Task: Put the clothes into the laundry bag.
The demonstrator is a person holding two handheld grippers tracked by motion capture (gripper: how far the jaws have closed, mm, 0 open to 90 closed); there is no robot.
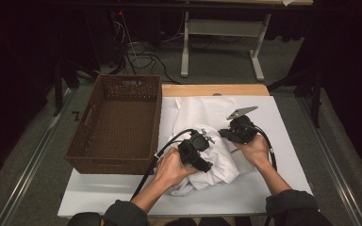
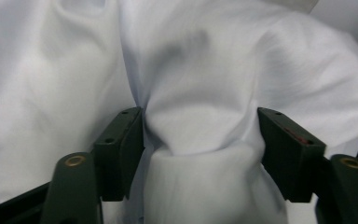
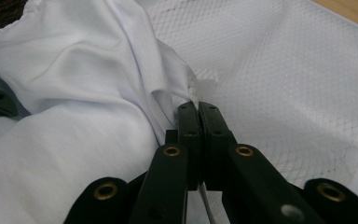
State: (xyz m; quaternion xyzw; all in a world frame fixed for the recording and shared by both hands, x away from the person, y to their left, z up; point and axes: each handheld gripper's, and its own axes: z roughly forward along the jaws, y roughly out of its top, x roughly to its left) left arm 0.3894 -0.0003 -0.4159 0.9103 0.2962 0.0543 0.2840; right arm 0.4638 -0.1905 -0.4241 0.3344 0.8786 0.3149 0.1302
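The left gripper [image 2: 200, 140] has its jaws spread around a bunched fold of the white cloth [image 1: 212, 150] on the table [image 1: 283, 141]. The right gripper [image 3: 198, 121] is pinching the cloth's mesh edge. This looks like the gathering step; next, I think, lift it into the brown basket [image 1: 118, 125] farther back.

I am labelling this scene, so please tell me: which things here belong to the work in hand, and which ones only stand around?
In the work:
- white garment
- mesh laundry bag
- left gripper, open around a fold
- right gripper, shut on the bag's edge

Standing around:
- brown wicker basket
- table frame
- floor cables
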